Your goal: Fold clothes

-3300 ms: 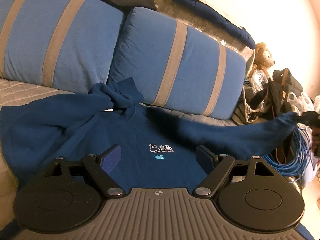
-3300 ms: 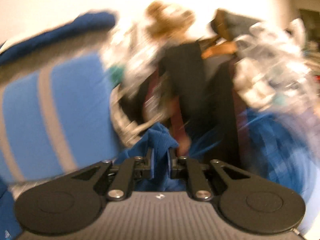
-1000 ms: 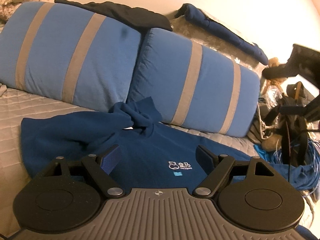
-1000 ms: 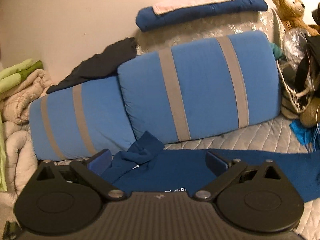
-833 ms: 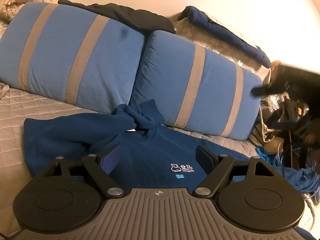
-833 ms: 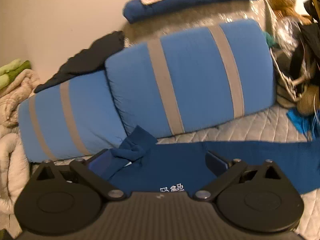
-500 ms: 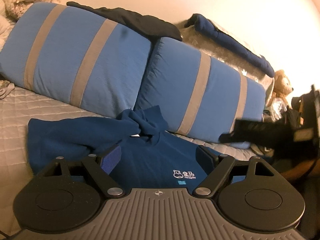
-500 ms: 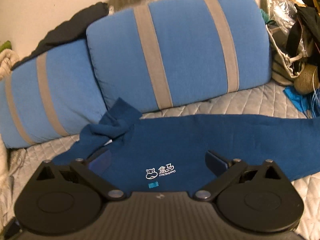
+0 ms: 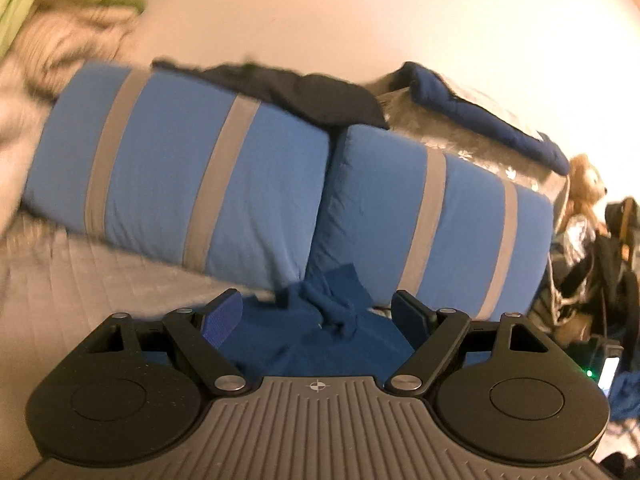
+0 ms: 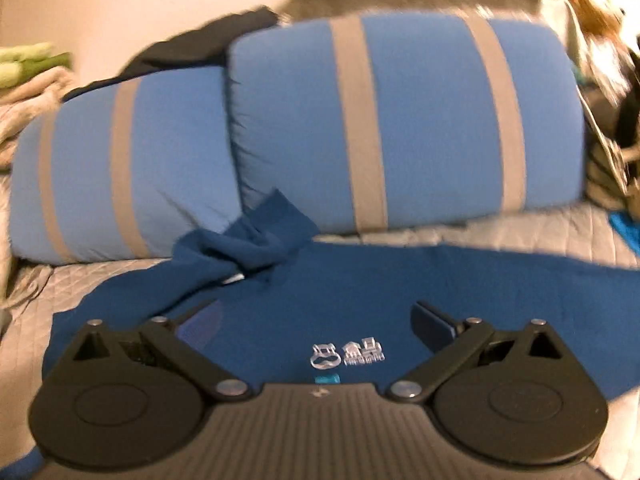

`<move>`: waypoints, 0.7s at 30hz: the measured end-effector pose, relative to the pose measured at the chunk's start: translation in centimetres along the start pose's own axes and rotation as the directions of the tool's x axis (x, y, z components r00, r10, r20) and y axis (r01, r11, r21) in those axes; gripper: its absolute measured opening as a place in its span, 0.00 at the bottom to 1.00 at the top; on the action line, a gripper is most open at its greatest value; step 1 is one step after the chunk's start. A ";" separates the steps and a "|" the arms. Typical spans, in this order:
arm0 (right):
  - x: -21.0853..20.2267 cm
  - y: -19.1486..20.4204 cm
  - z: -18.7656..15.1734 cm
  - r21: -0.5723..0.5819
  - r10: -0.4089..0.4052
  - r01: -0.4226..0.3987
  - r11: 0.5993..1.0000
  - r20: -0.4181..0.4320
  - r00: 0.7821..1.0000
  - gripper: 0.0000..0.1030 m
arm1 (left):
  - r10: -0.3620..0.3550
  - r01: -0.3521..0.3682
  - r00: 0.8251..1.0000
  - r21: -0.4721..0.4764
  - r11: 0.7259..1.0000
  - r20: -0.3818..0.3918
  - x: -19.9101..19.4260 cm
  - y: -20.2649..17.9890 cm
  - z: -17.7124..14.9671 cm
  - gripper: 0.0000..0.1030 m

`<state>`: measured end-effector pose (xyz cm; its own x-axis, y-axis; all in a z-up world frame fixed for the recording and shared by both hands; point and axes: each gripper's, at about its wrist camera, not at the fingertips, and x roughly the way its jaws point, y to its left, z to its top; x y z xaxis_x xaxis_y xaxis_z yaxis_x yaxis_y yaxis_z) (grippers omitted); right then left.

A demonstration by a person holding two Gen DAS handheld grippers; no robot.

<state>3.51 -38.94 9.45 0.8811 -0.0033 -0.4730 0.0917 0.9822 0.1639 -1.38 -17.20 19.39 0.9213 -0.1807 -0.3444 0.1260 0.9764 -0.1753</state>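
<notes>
Sweatshirt, dark blue, lies spread front-up on the grey quilted bed cover, its small white chest logo showing just ahead of the right gripper. One sleeve runs out flat toward the right; the hood sits bunched against the foot of the two blue striped cushions. Change noted: about three seconds ago the right gripper was pinched on blue cloth at the far right end, with that sleeve stretched out over the clutter there; now its jaws stand wide with nothing between them and the sleeve rests flat on the cover. The left gripper, wide and empty throughout, has tipped upward within the last half second, so its view now shows mostly cushions and wall, with only the hood and upper chest between its jaws. Judgement: the garment is laid out flat rather than folded, which suits a fold to come, though no fold line is visible anywhere on it. Surface: soft quilting, likely to let cloth drag and wrinkle rather than slide. Room: a dark garment is draped over the cushion tops, a folded blue item lies on a plastic-wrapped bundle behind, a teddy bear and bags crowd the right side, and pale bedding is heaped at the left. Both views are motion-blurred.
</notes>
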 end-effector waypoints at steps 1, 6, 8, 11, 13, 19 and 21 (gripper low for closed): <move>0.0 0.0 0.0 0.001 0.007 -0.007 1.000 -0.005 1.000 1.00 | -0.006 0.006 1.000 0.029 1.000 0.001 0.0 0.0 0.5 0.80; 0.2 -0.6 0.2 0.042 0.025 -0.024 0.999 -0.043 0.999 1.00 | -0.034 0.035 0.999 0.146 0.989 -0.009 0.5 0.6 1.8 0.80; 0.4 -1.0 0.3 0.057 0.019 -0.016 0.998 -0.052 0.998 1.00 | -0.027 0.031 0.999 0.173 0.984 -0.024 1.3 1.0 1.6 0.80; 0.6 -1.7 0.4 0.079 0.009 -0.003 0.997 -0.066 0.998 1.00 | 0.013 -0.004 0.999 0.210 0.978 -0.045 2.9 1.9 1.0 0.80; 0.8 -2.1 0.4 0.094 0.002 0.005 0.996 -0.076 0.997 1.00 | 0.033 -0.018 0.997 0.225 0.974 -0.064 3.8 2.4 0.4 0.80; 1.4 -2.5 0.4 0.093 -0.016 0.025 0.995 -0.096 0.995 1.00 | 0.085 -0.032 0.986 0.338 0.941 -0.144 7.3 2.0 -2.4 0.80; 1.6 -2.5 0.4 0.082 -0.023 0.031 0.996 -0.102 0.995 1.00 | 0.088 -0.021 0.984 0.391 0.920 -0.155 8.2 1.3 -3.3 0.80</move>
<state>4.85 -41.45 8.64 0.8271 -0.0064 -0.5620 0.1568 0.9629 0.2198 5.18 -17.77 13.26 0.8606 -0.1100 -0.4973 0.2405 0.9485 0.2062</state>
